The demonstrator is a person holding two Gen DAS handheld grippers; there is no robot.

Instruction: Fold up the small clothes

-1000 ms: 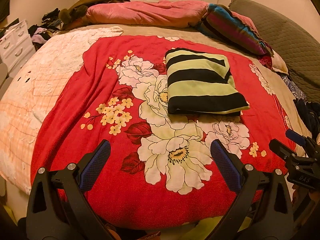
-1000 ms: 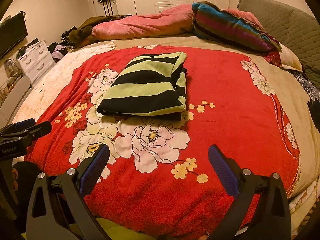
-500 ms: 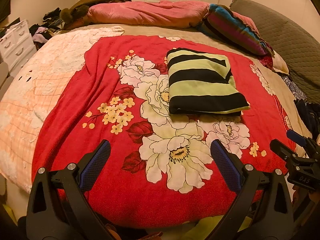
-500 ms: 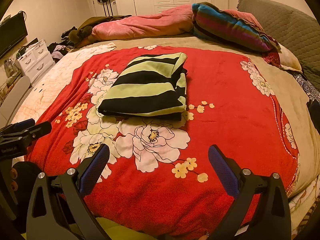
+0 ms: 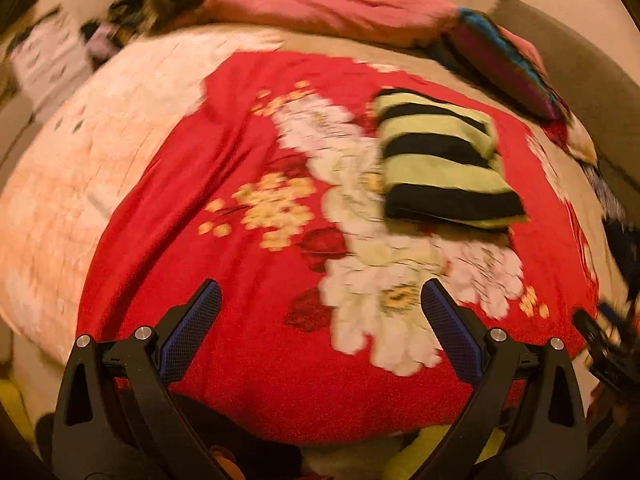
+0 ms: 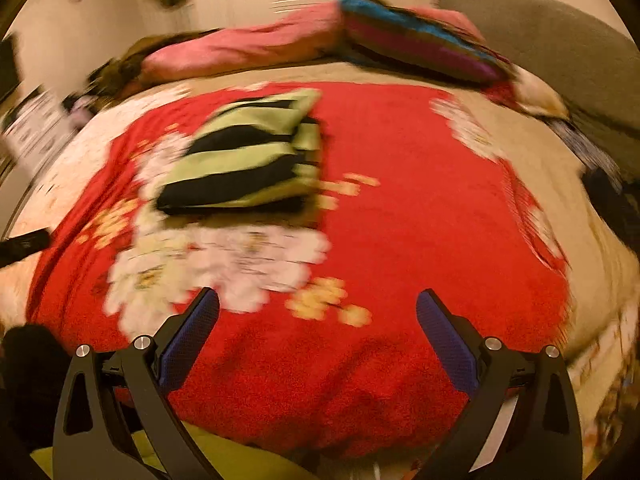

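Note:
A folded garment with green and black stripes (image 5: 440, 164) lies on the red flowered blanket (image 5: 248, 160) on the bed. It also shows in the right wrist view (image 6: 248, 160), left of centre. My left gripper (image 5: 320, 308) is open and empty, held near the bed's front edge, well short of the garment. My right gripper (image 6: 318, 312) is open and empty, also near the front edge. The right gripper shows at the right edge of the left wrist view (image 5: 604, 344). Both views are blurred by motion.
A pink duvet (image 5: 332, 12) and a multicoloured striped pillow (image 5: 508, 64) lie at the far end of the bed. A grey headboard (image 6: 540, 28) stands on the right. A white drawer unit (image 5: 44, 64) and piled clothes are at the far left.
Both cameras have swung and the views are now blurred. The striped garment sits further right in the left view and further left in the right view. Both grippers stay open.

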